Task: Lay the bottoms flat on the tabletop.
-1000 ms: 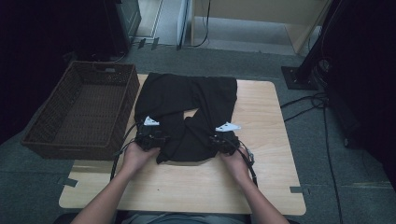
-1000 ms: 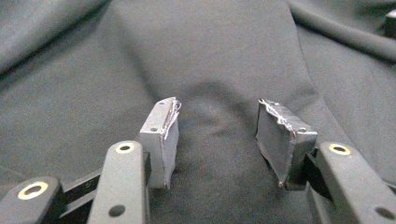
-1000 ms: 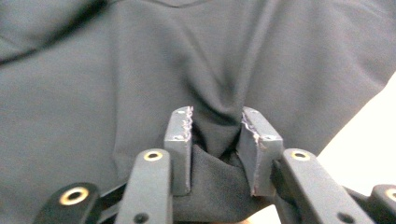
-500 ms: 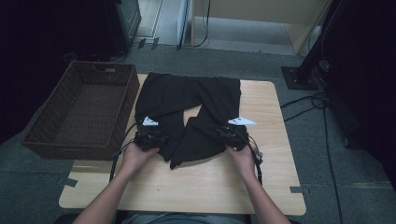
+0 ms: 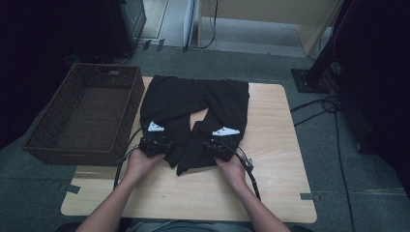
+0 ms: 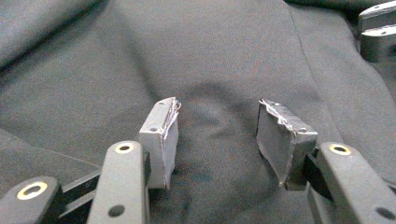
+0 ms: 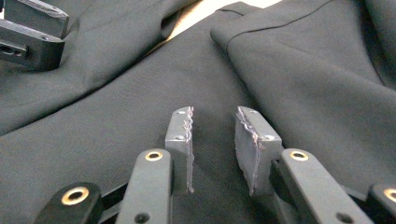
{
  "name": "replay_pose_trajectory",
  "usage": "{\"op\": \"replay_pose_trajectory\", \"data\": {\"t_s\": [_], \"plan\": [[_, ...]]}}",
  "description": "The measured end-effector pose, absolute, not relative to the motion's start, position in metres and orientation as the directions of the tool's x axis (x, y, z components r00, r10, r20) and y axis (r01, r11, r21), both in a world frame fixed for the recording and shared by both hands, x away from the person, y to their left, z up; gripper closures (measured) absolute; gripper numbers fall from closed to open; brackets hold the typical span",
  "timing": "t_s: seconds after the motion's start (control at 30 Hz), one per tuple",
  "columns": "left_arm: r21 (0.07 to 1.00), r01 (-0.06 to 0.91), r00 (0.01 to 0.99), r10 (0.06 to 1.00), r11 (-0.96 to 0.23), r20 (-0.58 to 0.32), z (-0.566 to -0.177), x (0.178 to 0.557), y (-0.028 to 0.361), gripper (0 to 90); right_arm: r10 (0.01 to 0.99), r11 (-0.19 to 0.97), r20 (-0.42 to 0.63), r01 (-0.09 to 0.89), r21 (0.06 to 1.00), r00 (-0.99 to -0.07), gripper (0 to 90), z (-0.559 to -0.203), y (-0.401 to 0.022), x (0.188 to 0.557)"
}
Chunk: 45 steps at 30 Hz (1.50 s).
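Note:
A pair of black trousers (image 5: 193, 101) lies spread on the wooden table (image 5: 275, 164), waist at the far side and both legs pointing toward me. My left gripper (image 5: 155, 143) rests on the end of the left leg. In the left gripper view it (image 6: 217, 140) stands open over flat black cloth (image 6: 210, 60), with nothing pinched. My right gripper (image 5: 220, 146) sits on the end of the right leg. Its jaws (image 7: 212, 144) are a small gap apart above the cloth (image 7: 303, 79), holding nothing. A strip of bare table shows between the two legs (image 7: 196, 14).
A dark wicker basket (image 5: 53, 113) stands at the table's left edge, beside the trousers. Cables (image 5: 319, 108) run over the floor to the right, near a black stand base (image 5: 309, 79). Bare tabletop lies in front of my hands and to the right.
The right gripper drew the right trouser leg out to the right, then came back a little to the left. The legs now lie apart. The left gripper stayed nearly still.

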<state>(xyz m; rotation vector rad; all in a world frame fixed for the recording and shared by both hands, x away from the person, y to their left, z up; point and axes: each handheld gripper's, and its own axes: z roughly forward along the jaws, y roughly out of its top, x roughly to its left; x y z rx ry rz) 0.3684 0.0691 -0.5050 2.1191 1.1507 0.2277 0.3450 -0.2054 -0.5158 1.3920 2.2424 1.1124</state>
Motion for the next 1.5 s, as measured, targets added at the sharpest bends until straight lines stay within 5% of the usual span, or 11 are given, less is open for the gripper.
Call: {"op": "replay_pose_trajectory", "data": {"t_s": [0.43, 0.77, 0.97, 1.3, 1.4, 1.5], "plan": [[0.617, 0.679, 0.598, 0.787, -0.397, -0.151, -0.501, 0.373, 0.065, 48.7, 0.833, 0.305, 0.121, 0.631, 0.713, -0.539, 67.0, -0.514, -0.23, 0.301], [0.603, 0.694, 0.596, 0.784, -0.395, -0.173, -0.499, 0.378, 0.062, 48.5, 0.871, 0.261, 0.157, 0.709, 0.655, -0.465, 63.9, -0.507, -0.277, 0.268], [0.607, 0.692, 0.597, 0.783, -0.39, -0.177, -0.5, 0.378, 0.061, 48.5, 0.88, 0.204, 0.164, 0.666, 0.718, -0.446, 50.6, -0.493, -0.265, 0.274], [0.618, 0.693, 0.594, 0.781, -0.372, -0.196, -0.501, 0.377, 0.064, 48.6, 0.858, 0.233, 0.188, 0.688, 0.687, -0.478, 31.8, -0.508, -0.209, 0.307], [0.618, 0.694, 0.591, 0.782, -0.369, -0.197, -0.501, 0.376, 0.064, 48.6, 0.865, 0.275, 0.12, 0.66, 0.699, -0.488, 33.9, -0.51, -0.201, 0.304], [0.621, 0.691, 0.592, 0.783, -0.369, -0.193, -0.502, 0.375, 0.064, 48.6, 0.871, 0.308, 0.044, 0.612, 0.728, -0.49, 46.1, -0.514, -0.201, 0.298]]}}
